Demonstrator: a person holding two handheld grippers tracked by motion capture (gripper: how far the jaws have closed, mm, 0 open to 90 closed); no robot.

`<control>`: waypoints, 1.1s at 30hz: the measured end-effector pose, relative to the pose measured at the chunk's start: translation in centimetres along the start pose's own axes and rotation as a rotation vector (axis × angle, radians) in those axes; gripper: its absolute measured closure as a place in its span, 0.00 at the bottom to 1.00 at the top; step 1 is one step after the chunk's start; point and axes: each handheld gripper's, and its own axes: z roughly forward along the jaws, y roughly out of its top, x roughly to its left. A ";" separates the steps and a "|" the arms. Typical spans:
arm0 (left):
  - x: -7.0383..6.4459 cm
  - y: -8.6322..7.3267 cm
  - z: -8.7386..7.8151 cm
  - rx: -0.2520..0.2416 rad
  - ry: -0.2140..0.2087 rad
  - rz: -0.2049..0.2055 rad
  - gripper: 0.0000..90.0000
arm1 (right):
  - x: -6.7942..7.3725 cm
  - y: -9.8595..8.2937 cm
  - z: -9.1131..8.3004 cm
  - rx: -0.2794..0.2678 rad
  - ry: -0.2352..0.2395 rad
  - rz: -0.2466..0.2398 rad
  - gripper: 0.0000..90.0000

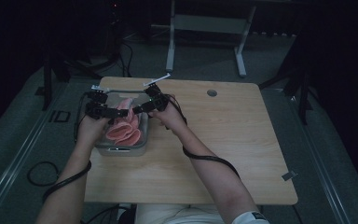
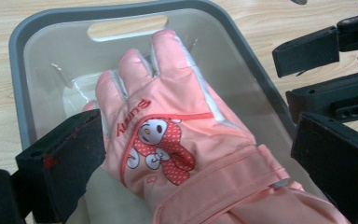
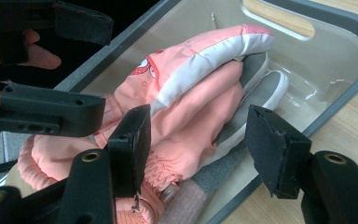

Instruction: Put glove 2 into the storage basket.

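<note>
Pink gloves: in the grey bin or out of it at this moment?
In. The pink gloves lie stacked inside the grey bin, within its rim, while both open grippers, left gripper and right gripper, hover over them.

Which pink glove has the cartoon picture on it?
The top glove in the grey bin: its back shows a white, red-hooded cartoon character. The glove underneath shows plain pink.
</note>
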 end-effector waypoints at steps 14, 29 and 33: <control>-3.3 0.5 -0.8 -0.045 -0.035 0.085 0.03 | -0.8 -0.9 -2.4 -0.023 0.014 -0.030 0.31; -7.9 0.4 -0.4 -0.055 -0.078 0.200 0.03 | -3.0 -3.5 -5.6 -0.056 -0.017 -0.058 0.24; -9.4 0.2 0.0 -0.062 -0.107 0.230 0.03 | -3.5 -4.5 -6.5 -0.053 -0.027 -0.074 0.23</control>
